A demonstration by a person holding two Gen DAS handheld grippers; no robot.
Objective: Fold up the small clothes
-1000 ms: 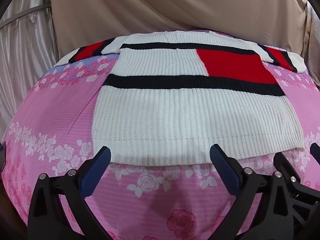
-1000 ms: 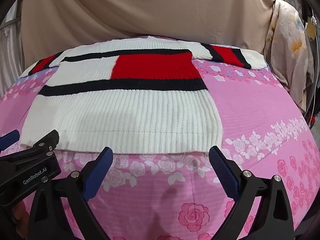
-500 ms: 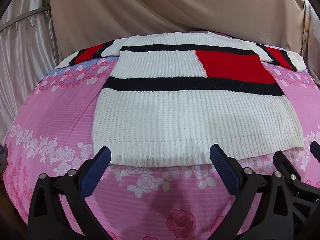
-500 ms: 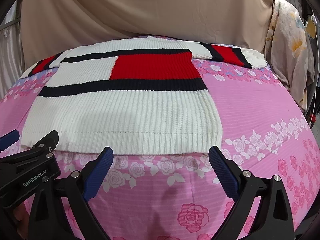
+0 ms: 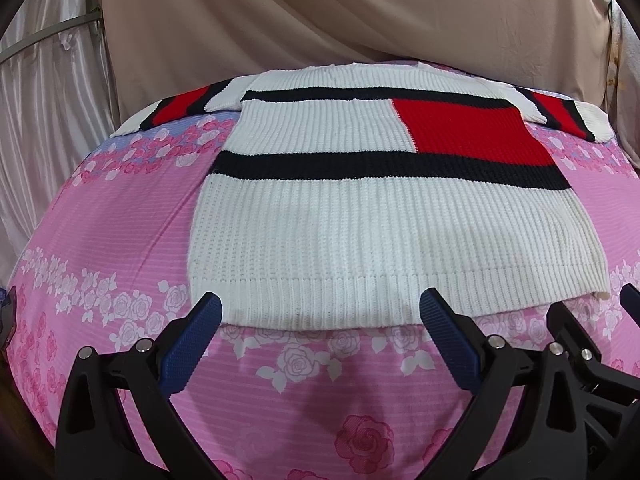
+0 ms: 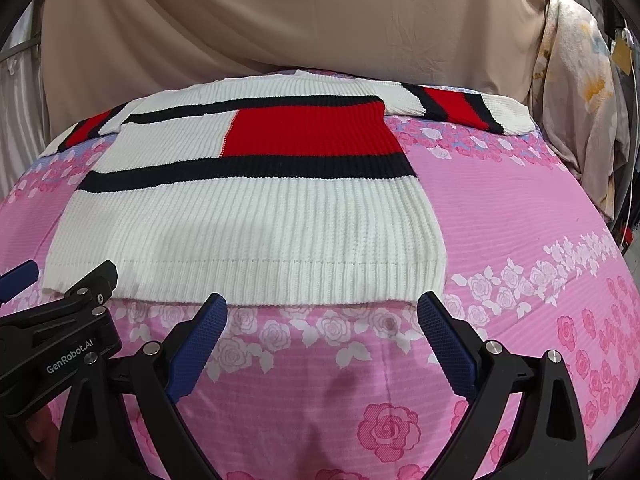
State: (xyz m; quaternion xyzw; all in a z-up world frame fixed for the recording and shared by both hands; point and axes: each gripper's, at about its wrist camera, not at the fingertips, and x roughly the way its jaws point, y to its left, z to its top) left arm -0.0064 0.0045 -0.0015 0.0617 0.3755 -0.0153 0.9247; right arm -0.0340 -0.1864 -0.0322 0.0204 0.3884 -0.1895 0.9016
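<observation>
On the bed: a small sweater (image 5: 320, 216) lies flat on a pink sheet (image 5: 120, 216) with roses on it.

Sweater look: white and ribbed, with dark stripes and a big red block (image 5: 472, 132) near the top.

Sleeves: one sleeve (image 5: 180, 108) sticks out to the left and the other sleeve (image 5: 568, 116) sticks out to the right. Both lie flat on the sheet at the far end.

Bottom edge: the hem (image 5: 320, 304) is the part closest to the grippers. It looks straight and smooth.

Left gripper (image 5: 320, 320): its jaws are wide apart and hold nothing. The blue tips sit just in front of the hem, toward the sweater's left side. I cannot tell if they touch it.

Right gripper (image 6: 320, 316): its jaws are also wide apart and hold nothing. It sits by the hem toward the sweater's right corner.

Side by side: the two grippers are close, and each one peeks into the other's view.

Done so far: the sweater is spread out flat, with no fold in it.

Left to do: all the folding, I think. The sleeves need to go in and the body needs folding over.

Behind the bed: a tan cloth (image 5: 320, 20) hangs like a curtain.
</observation>
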